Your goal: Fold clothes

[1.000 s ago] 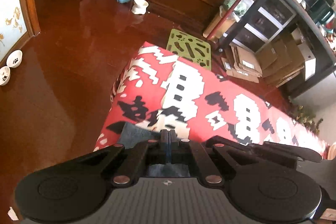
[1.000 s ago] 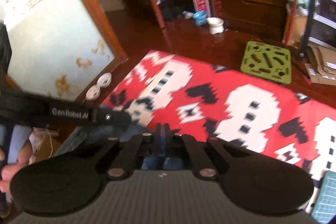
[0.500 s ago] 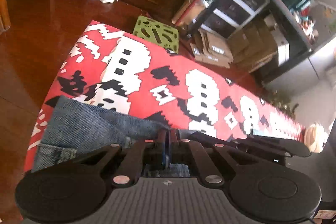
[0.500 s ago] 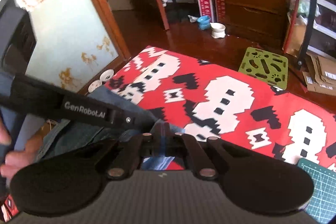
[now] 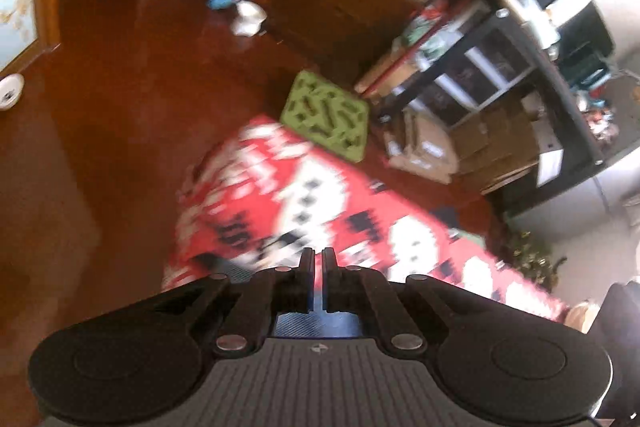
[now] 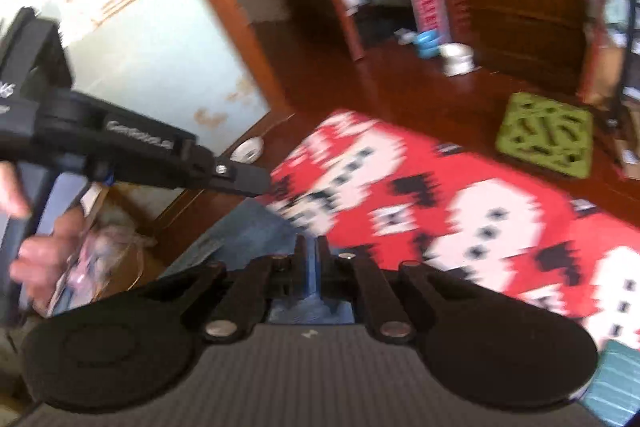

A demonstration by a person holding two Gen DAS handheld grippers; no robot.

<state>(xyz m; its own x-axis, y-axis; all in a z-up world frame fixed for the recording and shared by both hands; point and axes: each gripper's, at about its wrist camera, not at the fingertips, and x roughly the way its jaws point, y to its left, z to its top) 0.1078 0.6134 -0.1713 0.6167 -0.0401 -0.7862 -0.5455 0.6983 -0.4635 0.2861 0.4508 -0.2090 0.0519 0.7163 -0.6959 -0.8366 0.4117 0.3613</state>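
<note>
Folding looks barely begun: right gripper (image 6: 313, 251) pinches the jeans (image 6: 248, 231) at lower centre, left gripper (image 5: 318, 259) nearly closed, hold unclear.

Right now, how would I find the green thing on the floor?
Start at the big red, white and black patterned cloth covering the table. Look past its far edge to the dark wooden floor, near the black shelf unit. The green mat lies flat there: square, lime green, full of cut-out holes.
</note>
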